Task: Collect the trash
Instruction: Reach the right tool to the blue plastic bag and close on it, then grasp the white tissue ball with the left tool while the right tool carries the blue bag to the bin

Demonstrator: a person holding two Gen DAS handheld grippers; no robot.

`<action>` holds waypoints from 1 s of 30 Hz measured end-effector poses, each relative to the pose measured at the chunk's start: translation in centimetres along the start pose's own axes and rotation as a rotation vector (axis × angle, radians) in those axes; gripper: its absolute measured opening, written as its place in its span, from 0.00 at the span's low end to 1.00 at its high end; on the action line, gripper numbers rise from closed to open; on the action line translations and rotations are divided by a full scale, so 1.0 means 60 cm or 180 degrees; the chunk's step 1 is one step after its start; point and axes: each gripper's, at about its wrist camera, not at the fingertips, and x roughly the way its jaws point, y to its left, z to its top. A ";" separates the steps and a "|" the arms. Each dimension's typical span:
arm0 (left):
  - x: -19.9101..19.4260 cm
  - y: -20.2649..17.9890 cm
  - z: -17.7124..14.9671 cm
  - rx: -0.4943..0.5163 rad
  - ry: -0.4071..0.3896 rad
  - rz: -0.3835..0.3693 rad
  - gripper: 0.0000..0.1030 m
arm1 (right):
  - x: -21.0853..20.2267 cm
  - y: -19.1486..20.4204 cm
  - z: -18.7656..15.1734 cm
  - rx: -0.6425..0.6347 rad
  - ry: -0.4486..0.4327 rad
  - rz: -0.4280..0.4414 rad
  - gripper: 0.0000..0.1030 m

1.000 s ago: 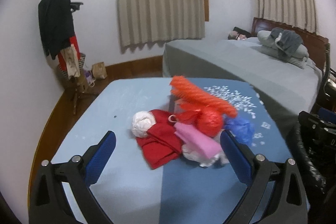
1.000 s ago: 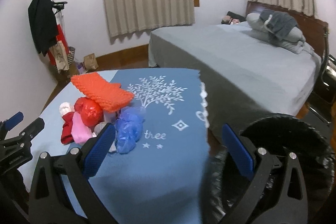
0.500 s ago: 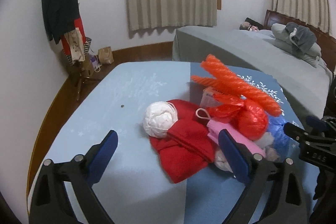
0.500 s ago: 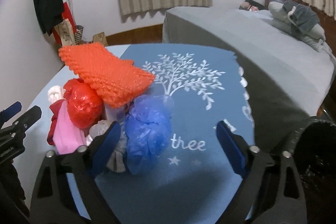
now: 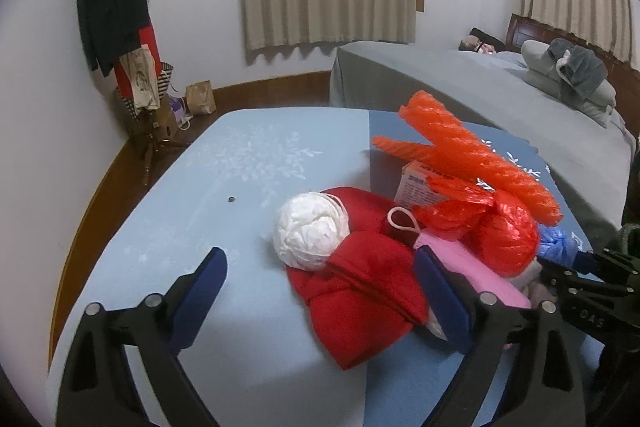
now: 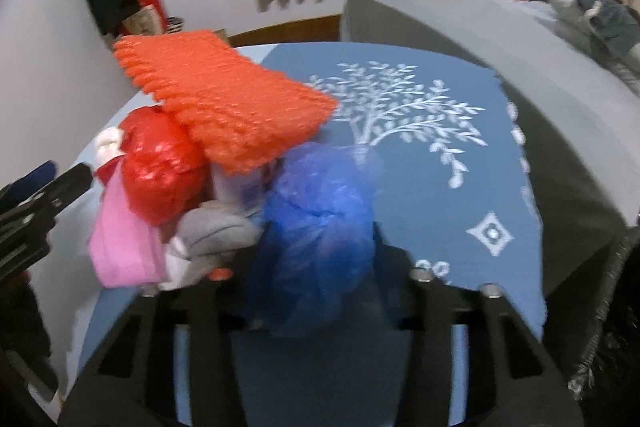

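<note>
Surface: a blue tablecloth (image 5: 248, 307) in two shades, the darker half printed with a white tree (image 6: 404, 111).
Trash pile: a heap in the middle of the cloth, straddling the line between the two shades.
Pile contents, left wrist view: white crumpled ball (image 5: 310, 231), red cloth (image 5: 360, 291), pink pouch (image 5: 472, 267), red plastic bag (image 5: 508, 235), orange ribbed foam sheet (image 5: 480, 163) lying on top, small printed carton (image 5: 414, 181) under the foam.
Blue plastic bag (image 6: 320, 227): at the pile's near right edge in the right wrist view; partly hidden behind the red plastic bag in the left wrist view.
Right gripper (image 6: 316, 267): jaws have just been closing, with the blue plastic bag between them; the bag fills the gap and hides the pads. The frame is blurred, but the fingers appear pressed into the bag.
Left gripper (image 5: 320, 291): jaws spread wide, holding nothing. The white crumpled ball and the red cloth lie between and just ahead of its fingers; the right finger overlaps the pink pouch in the view.
Gripper relation: the right gripper's tip enters the left wrist view at the right edge, beside the blue plastic bag.
Bin liner (image 6: 616, 307): black plastic rim at the lower right, off the table edge.
Background: grey bed (image 5: 460, 87), coat stand (image 5: 116, 11).
</note>
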 end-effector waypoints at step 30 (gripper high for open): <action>0.018 0.030 0.037 -0.0132 -0.0060 -0.0189 0.22 | -0.080 -0.030 0.017 0.0121 -0.0282 -0.0205 0.35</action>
